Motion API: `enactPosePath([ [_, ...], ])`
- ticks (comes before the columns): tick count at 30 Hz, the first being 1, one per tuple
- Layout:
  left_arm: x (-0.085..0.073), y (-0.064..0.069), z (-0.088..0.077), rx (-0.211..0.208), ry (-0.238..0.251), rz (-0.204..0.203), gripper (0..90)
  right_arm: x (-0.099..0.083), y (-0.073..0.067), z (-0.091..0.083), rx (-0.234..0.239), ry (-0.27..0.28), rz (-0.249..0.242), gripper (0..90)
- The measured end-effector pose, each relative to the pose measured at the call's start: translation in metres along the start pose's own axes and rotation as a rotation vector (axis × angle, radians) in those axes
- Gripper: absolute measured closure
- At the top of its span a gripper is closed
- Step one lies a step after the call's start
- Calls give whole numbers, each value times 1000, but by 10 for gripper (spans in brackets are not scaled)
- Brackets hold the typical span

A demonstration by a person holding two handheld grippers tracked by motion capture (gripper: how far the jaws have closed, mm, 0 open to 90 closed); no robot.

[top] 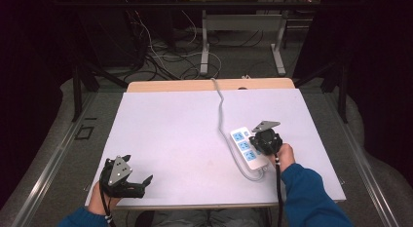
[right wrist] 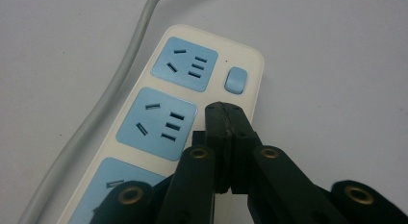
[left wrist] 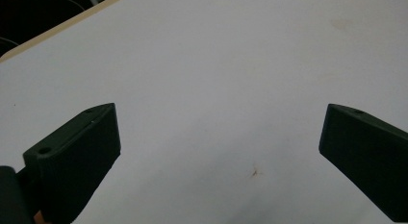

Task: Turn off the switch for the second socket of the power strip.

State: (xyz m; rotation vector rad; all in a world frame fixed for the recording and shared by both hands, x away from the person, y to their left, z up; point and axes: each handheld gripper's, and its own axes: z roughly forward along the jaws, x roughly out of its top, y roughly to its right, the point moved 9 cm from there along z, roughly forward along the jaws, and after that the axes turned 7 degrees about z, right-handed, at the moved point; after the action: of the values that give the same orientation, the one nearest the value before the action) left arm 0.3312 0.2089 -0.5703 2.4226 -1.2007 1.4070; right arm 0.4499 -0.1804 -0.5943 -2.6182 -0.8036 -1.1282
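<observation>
With jaws pressed together, right gripper sits over white three-socket power strip, centre-right of high view, approx. beside its blue switch; pressing it seems next. Left gripper, jaws spread, idle at lower left.

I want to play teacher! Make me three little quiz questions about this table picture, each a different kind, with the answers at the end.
1. True or false: the left gripper has its jaws wide apart over bare table.
2. Pick one. The right gripper is poised over: A) a cup, B) the white power strip, C) a book.
3. Fill in the word: the small switch on the power strip is coloured ____.

Key: 1 true. 2 B. 3 blue.
</observation>
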Motion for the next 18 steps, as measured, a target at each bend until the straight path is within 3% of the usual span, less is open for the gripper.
enactPosePath([
  [8,0,0,0,0,0,0,6,0,0,0,-3,2,-8,900],
  [10,0,0,0,-1,0,3,6,3,1,-2,-6,26,-11,900],
  [18,0,0,0,1,0,1,7,1,1,-2,-6,-2,-12,900],
])
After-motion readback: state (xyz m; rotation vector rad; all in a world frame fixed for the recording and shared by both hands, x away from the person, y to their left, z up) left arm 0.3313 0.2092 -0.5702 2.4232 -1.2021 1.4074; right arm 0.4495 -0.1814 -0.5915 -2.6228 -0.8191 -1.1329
